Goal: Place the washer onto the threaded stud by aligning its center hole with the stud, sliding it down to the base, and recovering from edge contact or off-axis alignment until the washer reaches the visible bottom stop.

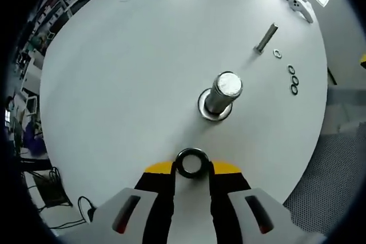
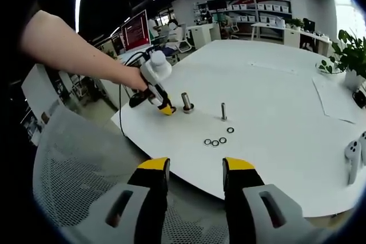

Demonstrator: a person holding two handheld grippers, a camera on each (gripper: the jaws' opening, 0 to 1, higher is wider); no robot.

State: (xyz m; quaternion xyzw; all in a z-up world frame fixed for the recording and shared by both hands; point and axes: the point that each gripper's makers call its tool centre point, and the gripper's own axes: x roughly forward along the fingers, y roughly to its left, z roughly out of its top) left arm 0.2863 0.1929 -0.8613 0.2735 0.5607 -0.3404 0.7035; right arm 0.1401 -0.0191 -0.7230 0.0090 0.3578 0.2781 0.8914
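Left gripper (image 1: 192, 167): jaws pressed in on a dark washer (image 1: 191, 162), pinched at its rim so the centre hole stays clear. Seen from the right gripper view, it sits low over the table, just beside the stud, held by a person's hand (image 2: 135, 77).

Washer: held at the yellow jaw tips, hole facing the camera, apart from the stud and not yet over its top. Judgement: the approach step, alignment not begun.

Threaded stud (image 1: 223, 91): upright on the white table (image 1: 126, 72), thick, with a flat bright top. A wide ring (image 1: 214, 111) lies around its foot; whether that is a washer already seated or a flange of the stud, I cannot tell. It likely marks the bottom stop.

Next move, as judged: lift the washer above the stud top, level it, centre the hole, then lower. A tilted washer would catch on the thread edge.

Right gripper (image 2: 195, 170): jaws spread, nothing between them, held back off the table edge, above a mesh chair back (image 2: 74, 187). Idle, probably parked to keep clear.

Spare washers (image 1: 293, 78): loose in a short row beyond the stud, in reach for later.

Thin bolt (image 1: 266, 38): standing farther off, near the spares.

Far edge: a white controller (image 1: 297, 3).
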